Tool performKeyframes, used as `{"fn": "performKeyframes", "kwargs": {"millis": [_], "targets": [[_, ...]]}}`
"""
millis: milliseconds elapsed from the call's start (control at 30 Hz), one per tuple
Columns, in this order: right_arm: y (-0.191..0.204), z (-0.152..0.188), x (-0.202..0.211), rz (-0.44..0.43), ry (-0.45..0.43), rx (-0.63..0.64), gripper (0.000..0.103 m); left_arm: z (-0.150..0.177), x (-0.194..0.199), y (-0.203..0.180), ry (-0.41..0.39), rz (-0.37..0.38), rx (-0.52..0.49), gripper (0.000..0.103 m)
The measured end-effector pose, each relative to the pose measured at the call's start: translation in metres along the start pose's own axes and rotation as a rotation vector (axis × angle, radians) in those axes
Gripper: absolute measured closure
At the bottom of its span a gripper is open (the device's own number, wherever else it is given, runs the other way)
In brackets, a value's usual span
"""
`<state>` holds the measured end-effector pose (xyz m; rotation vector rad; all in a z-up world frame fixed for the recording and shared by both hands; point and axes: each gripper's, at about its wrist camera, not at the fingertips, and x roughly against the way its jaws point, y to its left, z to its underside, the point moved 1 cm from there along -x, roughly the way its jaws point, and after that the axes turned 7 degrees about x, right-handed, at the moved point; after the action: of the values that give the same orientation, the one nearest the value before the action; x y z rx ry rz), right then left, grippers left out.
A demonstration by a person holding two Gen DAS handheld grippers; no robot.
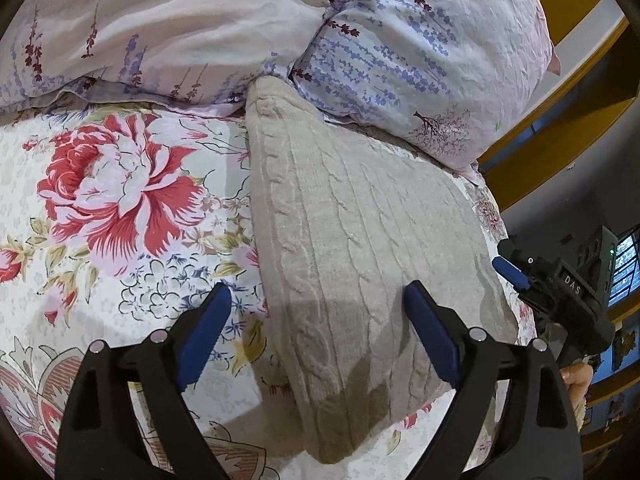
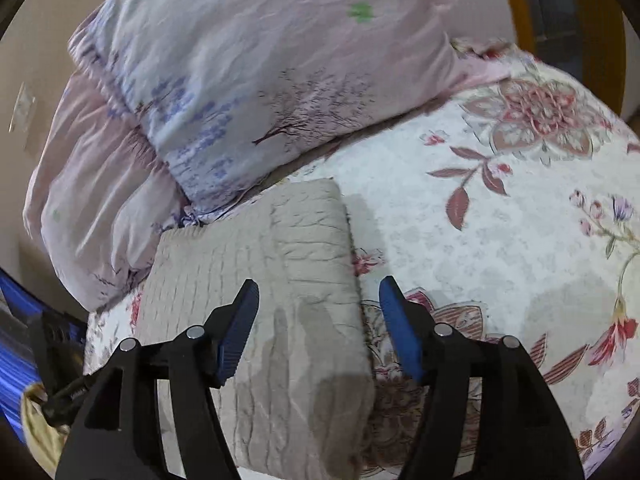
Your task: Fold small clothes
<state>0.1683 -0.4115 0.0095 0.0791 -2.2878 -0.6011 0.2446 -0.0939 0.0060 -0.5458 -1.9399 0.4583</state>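
Observation:
A beige cable-knit garment [image 1: 352, 248] lies folded into a long rectangle on the floral bedspread [image 1: 120, 208]. My left gripper [image 1: 316, 312] is open and empty, hovering over the garment's near left edge. In the right wrist view the same garment [image 2: 272, 280] lies below my right gripper [image 2: 320, 304], which is open and empty above the garment's right edge. The right gripper also shows in the left wrist view [image 1: 560, 288] at the garment's far right side; there I cannot tell how its jaws stand.
Two lavender-print pillows [image 1: 400, 52] lie against the far end of the garment, also in the right wrist view [image 2: 260, 80]. The bedspread [image 2: 500, 220] stretches to the right. Yellow wooden furniture [image 1: 560, 80] stands beyond the bed edge.

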Motion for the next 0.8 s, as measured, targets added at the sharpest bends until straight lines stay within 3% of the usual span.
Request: {"fn": "performKeyframes", "kwargs": {"millis": [467,800], "targets": [[-0.027,-0.006,-0.029,-0.155,0.123,-0.119,0.036,-0.01,-0.012,-0.004,0.049,0.072,0.035,0.014],[-0.03,-0.014,-0.061,-0.282,0.226,-0.122,0.037,-0.023,-0.024,0.009,0.1,0.21,0.156,0.018]]}}
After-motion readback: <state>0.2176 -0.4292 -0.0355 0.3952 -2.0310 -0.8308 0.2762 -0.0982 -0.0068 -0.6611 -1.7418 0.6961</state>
